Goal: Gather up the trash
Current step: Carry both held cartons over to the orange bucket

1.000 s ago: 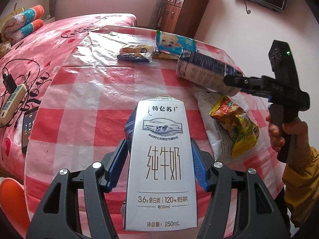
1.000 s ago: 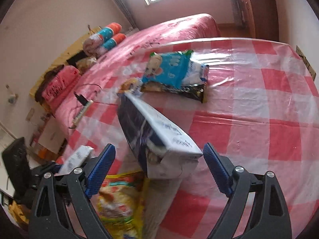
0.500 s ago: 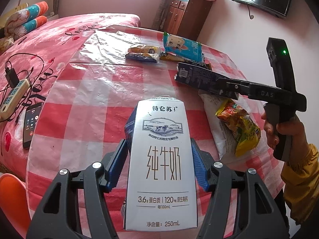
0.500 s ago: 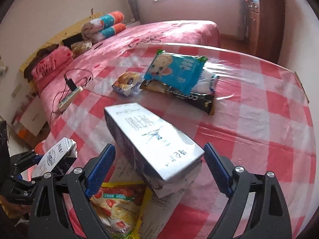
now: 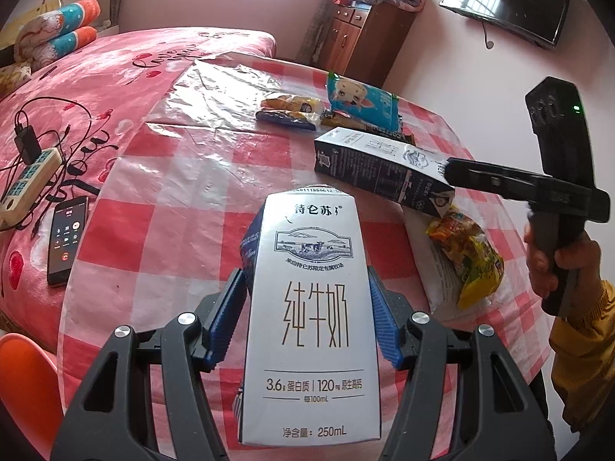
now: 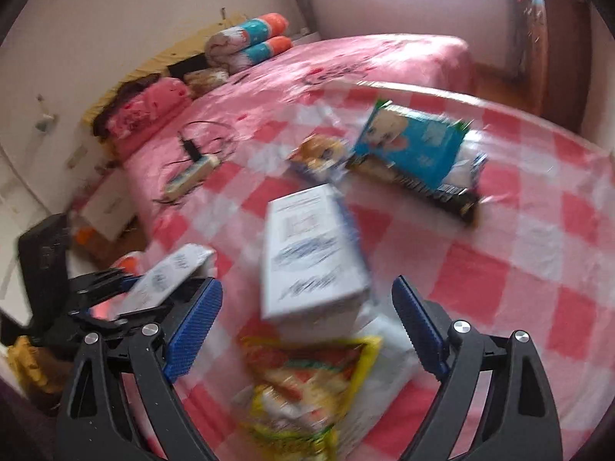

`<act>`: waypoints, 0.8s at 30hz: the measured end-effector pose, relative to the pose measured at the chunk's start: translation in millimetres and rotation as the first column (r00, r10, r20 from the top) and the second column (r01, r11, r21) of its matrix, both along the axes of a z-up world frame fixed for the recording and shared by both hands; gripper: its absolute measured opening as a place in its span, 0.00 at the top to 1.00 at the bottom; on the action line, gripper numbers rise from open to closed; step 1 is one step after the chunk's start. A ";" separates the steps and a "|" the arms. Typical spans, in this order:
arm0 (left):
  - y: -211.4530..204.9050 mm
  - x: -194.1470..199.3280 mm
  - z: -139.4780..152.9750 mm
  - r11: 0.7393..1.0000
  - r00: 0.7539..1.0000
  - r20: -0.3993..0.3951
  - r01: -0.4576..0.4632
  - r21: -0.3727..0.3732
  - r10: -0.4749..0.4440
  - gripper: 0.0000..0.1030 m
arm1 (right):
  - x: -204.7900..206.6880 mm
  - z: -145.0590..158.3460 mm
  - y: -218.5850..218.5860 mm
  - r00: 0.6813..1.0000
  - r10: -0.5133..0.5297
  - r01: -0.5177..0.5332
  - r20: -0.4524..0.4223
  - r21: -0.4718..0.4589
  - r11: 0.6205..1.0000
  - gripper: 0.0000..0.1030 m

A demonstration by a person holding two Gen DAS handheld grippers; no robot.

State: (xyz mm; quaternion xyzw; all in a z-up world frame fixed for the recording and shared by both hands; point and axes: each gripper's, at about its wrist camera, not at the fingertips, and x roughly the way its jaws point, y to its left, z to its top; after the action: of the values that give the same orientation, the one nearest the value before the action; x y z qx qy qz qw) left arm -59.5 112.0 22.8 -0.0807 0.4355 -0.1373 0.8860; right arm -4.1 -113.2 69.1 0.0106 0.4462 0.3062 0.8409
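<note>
My left gripper (image 5: 307, 280) is shut on a white 250 mL milk carton (image 5: 311, 307), held upright between the blue pads. The carton (image 6: 169, 276) also shows at the left of the blurred right wrist view. My right gripper (image 6: 309, 284) stands open, jaws wide. A long white and dark-blue carton box (image 6: 311, 253) lies just ahead between its tips, with a gap on each side. That box (image 5: 376, 165) rests with its near end on a yellow snack bag (image 5: 469, 257), and one black finger (image 5: 499, 182) reaches its end.
The round table (image 5: 173, 176) has a pink check cloth. At its far side lie a blue snack bag (image 5: 365, 103), a small packet (image 5: 288, 109) and a dark wrapper (image 6: 442, 188). On the bed at left are a phone (image 5: 67, 238) and a power strip (image 5: 27, 180).
The right gripper has rolled and drawn back a little. The long box has dropped from a raised tilt to lying flatter. The left gripper keeps the milk carton and has hardly moved.
</note>
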 end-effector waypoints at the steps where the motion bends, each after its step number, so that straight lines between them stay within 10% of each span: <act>1: 0.5 0.1 0.2 1.000 1.000 0.001 -0.002 -0.002 0.002 0.39 | 3.1 -1.7 2.1 1.000 -0.006 0.006 -0.007 -0.009 1.000 0.14; 24: 10.1 -4.0 0.5 1.000 1.000 0.008 -0.022 -0.009 0.022 0.39 | -10.4 -5.2 48.5 0.990 -0.018 0.046 0.142 -0.196 0.980 0.39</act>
State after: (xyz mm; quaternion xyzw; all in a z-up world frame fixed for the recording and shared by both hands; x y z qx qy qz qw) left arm -63.5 122.2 23.3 -0.0889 0.4306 -0.1299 0.8887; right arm -14.5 -64.8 63.9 -0.0876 0.4145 0.2468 0.8716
